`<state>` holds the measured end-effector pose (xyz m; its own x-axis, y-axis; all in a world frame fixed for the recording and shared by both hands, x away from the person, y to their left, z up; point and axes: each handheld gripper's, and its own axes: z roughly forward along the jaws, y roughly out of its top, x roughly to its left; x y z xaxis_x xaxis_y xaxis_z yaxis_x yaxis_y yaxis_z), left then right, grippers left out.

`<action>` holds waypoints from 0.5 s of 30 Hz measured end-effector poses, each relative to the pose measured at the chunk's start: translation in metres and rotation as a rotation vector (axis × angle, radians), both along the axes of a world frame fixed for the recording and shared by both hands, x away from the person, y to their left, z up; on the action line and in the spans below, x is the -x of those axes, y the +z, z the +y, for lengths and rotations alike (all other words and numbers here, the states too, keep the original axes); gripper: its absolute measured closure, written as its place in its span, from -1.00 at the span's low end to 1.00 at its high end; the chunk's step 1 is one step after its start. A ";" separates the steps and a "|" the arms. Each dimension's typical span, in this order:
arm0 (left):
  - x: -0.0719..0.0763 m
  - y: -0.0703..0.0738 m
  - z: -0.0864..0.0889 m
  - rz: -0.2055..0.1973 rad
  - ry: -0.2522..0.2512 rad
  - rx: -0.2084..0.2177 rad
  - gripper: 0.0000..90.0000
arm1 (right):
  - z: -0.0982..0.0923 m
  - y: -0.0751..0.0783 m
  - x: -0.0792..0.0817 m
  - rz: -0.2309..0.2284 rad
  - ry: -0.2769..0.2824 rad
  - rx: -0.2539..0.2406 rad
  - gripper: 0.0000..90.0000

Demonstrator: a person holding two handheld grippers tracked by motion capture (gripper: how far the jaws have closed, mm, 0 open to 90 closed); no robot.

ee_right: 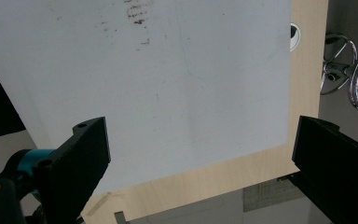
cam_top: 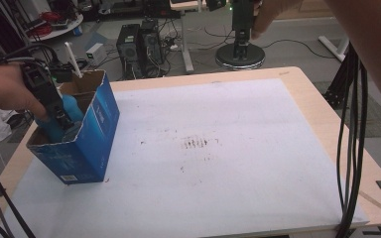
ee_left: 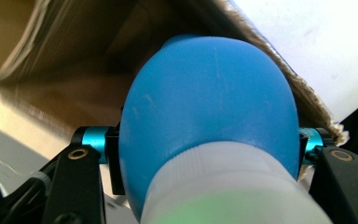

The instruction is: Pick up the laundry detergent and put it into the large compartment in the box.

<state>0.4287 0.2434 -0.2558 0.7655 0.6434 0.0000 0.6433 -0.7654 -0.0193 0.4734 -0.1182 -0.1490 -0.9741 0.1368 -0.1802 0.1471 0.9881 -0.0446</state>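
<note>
Holding the smooth blue rubber bulb [ee_left: 209,107] inside the open blue cardboard box [cam_top: 99,129], the left tool [cam_top: 62,121] probably grips a light, squashy, slippery thing; the right tool [ee_right: 200,154] gapes wide, empty.

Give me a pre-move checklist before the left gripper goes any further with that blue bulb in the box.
1. Grip: left gripper jaws sit on both sides of the blue bulb, shut on it. Ok.
2. Bulb position: inside the open top of the blue box. Ok.
3. Box: upright on the white mat, near the table's left edge. Ok.
4. Clearance to the cardboard wall: very close beside the bulb. Cannot tell.
5. Right gripper: open, holding nothing, above the mat. Ok.
6. Box floor under the bulb: hidden. Cannot tell.
</note>
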 end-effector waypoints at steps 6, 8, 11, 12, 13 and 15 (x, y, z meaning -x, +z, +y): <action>0.000 -0.010 -0.004 0.006 -0.091 -0.014 -0.14 | -0.001 -0.001 0.000 0.002 -0.005 0.000 -0.93; -0.001 -0.016 -0.006 0.015 -0.114 -0.027 -0.14 | -0.002 -0.002 -0.001 0.005 0.001 0.000 -0.93; -0.003 -0.022 -0.005 0.023 -0.111 -0.026 -0.14 | -0.002 -0.004 -0.001 0.005 -0.002 0.000 -0.93; -0.003 -0.022 -0.005 0.023 -0.111 -0.026 -0.14 | -0.002 -0.004 -0.001 0.008 -0.004 0.000 -0.93; -0.004 -0.026 -0.004 0.018 -0.117 -0.039 -0.16 | -0.003 -0.005 -0.001 0.010 -0.003 0.001 -0.93; -0.004 -0.028 -0.004 0.021 -0.118 -0.050 -0.17 | -0.003 -0.006 -0.001 0.009 -0.006 -0.001 -0.93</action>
